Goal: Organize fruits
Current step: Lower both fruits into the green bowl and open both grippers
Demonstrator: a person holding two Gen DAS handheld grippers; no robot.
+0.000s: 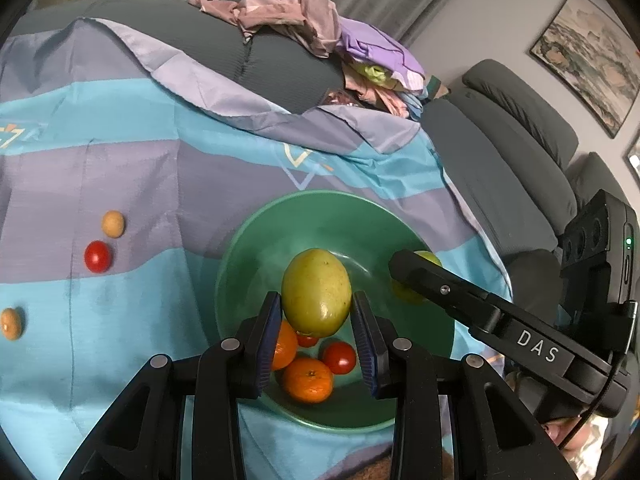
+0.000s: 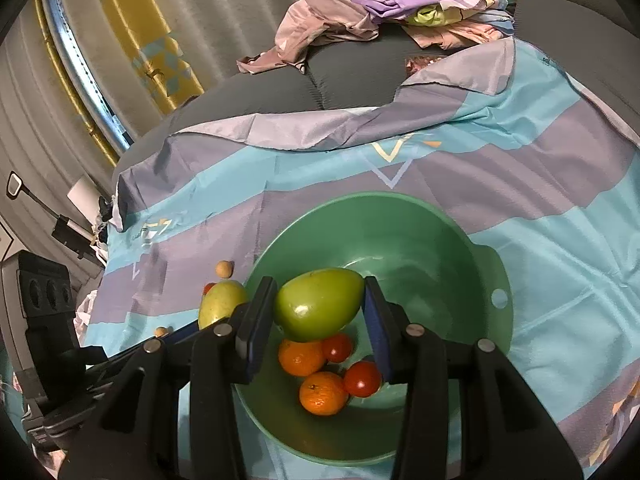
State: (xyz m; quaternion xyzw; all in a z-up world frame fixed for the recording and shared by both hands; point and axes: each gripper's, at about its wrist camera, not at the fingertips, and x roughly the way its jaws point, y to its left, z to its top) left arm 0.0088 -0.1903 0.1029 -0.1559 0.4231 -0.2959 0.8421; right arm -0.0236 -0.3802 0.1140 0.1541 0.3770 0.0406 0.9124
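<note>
While both tools hang over the green bowl (image 1: pixel 256 232), each has its pads pressed on a fruit: the left gripper (image 1: pixel 316 316) is clamped on a yellow-green mango (image 1: pixel 316 292) above the bowl's middle, and the right gripper (image 2: pixel 320 312) is clamped on a greener mango (image 2: pixel 320 304), also above the bowl's inside, nearer its left wall in the right wrist view. Down on the bowl's floor lie two oranges (image 2: pixel 323 394) and two tomatoes (image 2: pixel 362 378), touching in a cluster. Outside the bowl, to its left on the striped blue and purple cloth (image 1: pixel 132 176), rest a loose red tomato (image 1: pixel 97 256) and, just beside it, a tan round fruit (image 1: pixel 113 223); a second tan fruit (image 1: pixel 10 323) lies farther left. Beyond the bowl, crumpled clothes (image 1: pixel 304 16) are heaped on a grey sofa (image 1: pixel 500 152)
</note>
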